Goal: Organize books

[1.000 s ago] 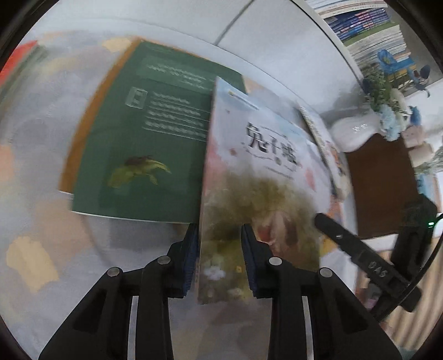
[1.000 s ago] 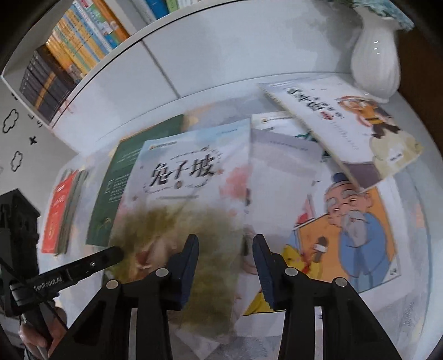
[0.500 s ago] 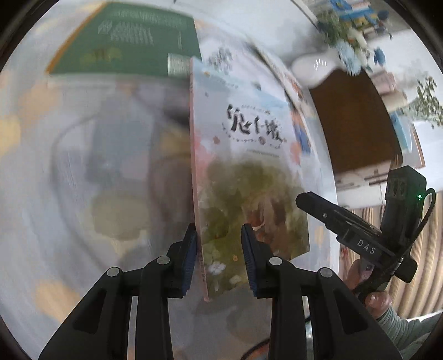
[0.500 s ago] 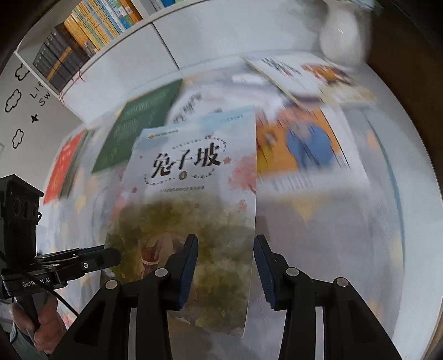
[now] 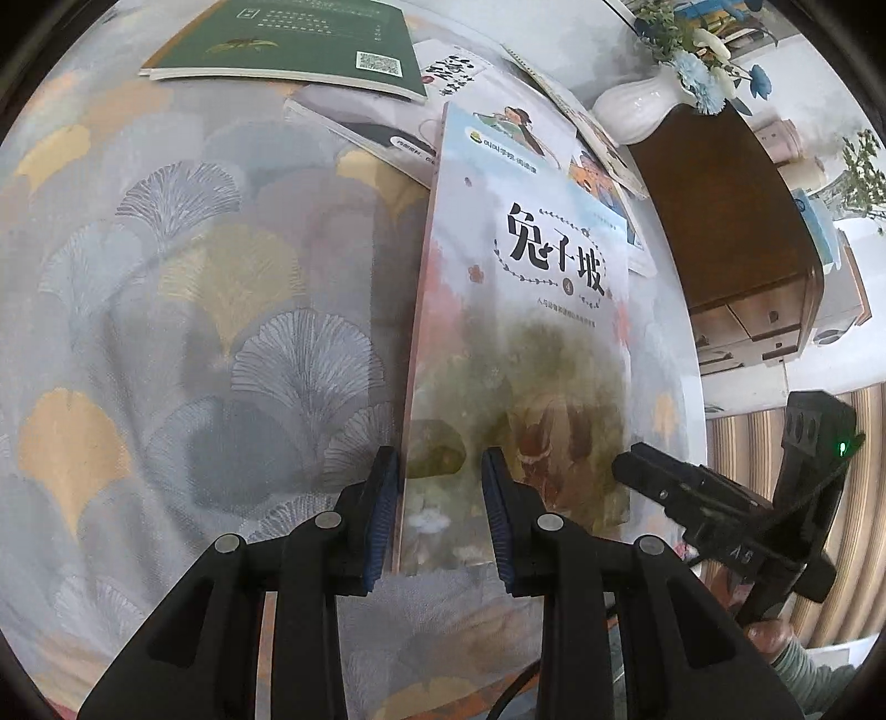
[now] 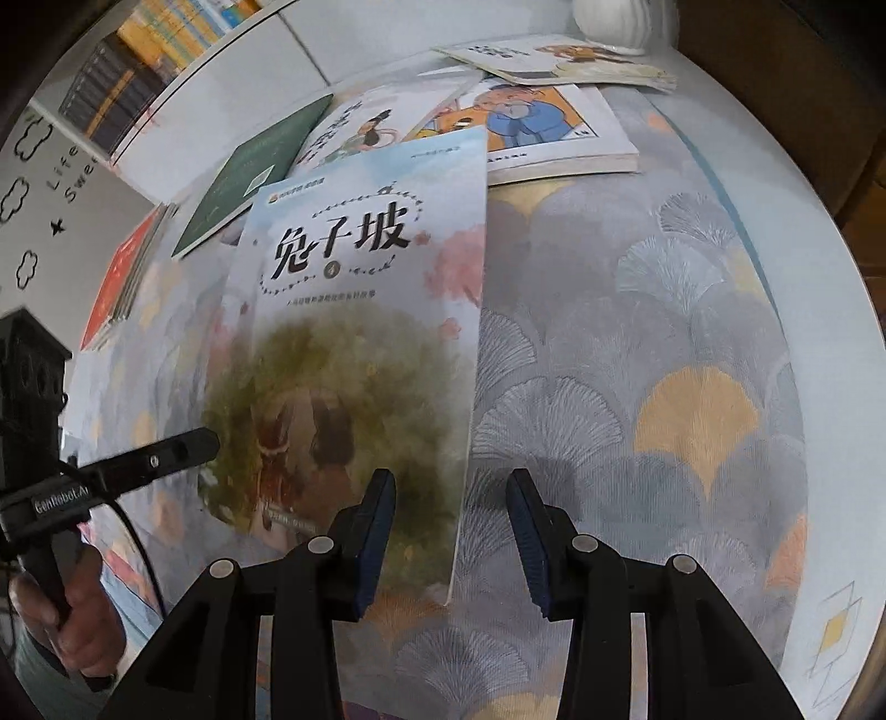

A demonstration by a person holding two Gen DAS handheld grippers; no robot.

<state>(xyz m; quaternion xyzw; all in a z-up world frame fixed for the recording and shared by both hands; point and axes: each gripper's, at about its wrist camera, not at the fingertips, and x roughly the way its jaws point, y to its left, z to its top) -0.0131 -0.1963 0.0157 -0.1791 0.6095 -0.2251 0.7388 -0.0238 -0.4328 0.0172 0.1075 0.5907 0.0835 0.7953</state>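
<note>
The book (image 5: 526, 332) has shifted clear of the pile onto bare ginkgo-print cloth (image 5: 194, 332). Left gripper (image 5: 440, 512) straddles its spine edge, right gripper (image 6: 451, 531) its fore-edge; both stand apart. Bookshelf (image 6: 144, 61) and vase (image 5: 637, 111) lie behind.

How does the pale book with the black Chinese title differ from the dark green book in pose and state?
The pale watercolour-cover book stands between both tongs; the dark green paperback book lies far back, touched by neither. The pale book is lifted and tilted, while the green one lies flat on the grey fan-patterned tablecloth. The pale book shows its front title; the green one shows a QR code. Both are thin softcovers.
</note>
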